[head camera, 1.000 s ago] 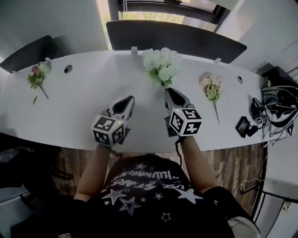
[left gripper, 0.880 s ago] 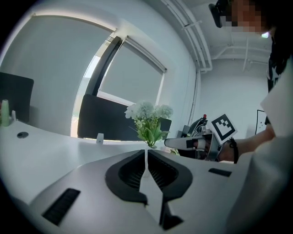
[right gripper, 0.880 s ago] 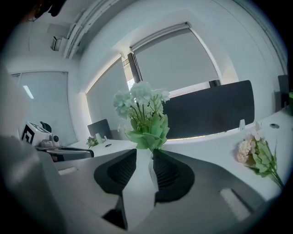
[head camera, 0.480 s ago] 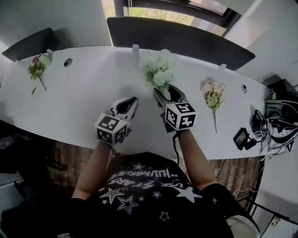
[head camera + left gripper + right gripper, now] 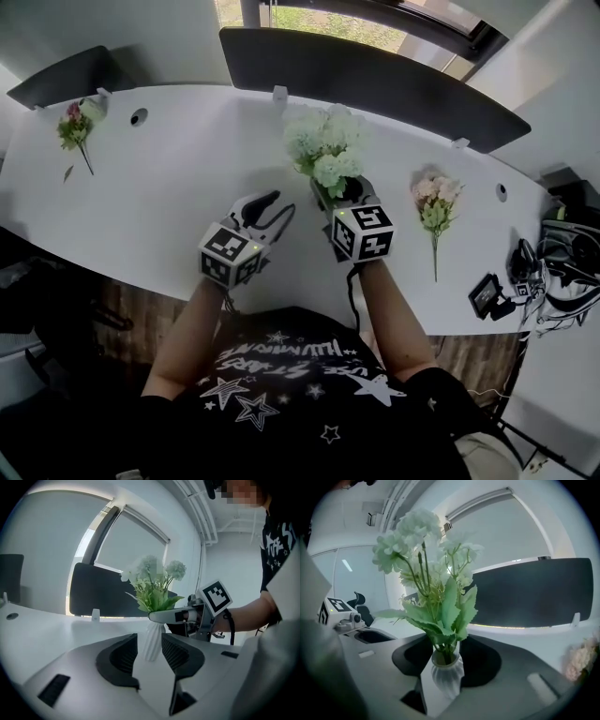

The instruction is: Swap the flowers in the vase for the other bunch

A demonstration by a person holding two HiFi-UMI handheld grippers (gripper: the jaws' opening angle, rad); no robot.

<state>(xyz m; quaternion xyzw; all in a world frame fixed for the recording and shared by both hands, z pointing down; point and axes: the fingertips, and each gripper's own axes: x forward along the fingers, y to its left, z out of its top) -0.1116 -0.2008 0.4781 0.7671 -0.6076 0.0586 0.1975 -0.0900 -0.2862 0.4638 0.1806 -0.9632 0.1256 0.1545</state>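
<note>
A white ribbed vase (image 5: 447, 677) holds a white-and-green flower bunch (image 5: 326, 141) at the middle of the white table (image 5: 169, 206). My right gripper (image 5: 339, 187) straddles the vase. Its jaws have just been closing, and the pads stand close on either side with no press that I can make out. My left gripper (image 5: 267, 202) is just left of the vase, which shows a little ahead of its fingertips (image 5: 152, 641). Its jaws have just been opening, with nothing between them. A pink bunch (image 5: 434, 208) lies on the table to the right.
A small pink-and-green bunch (image 5: 75, 127) lies at the table's far left. Dark divider panels (image 5: 375, 75) line the back edge. A small black device (image 5: 487, 281) and cables sit at the right end. The person stands against the near edge.
Both grippers moved forward to the vase. The right jaws opened and now sit round it. The left jaws went from shut to parted.
</note>
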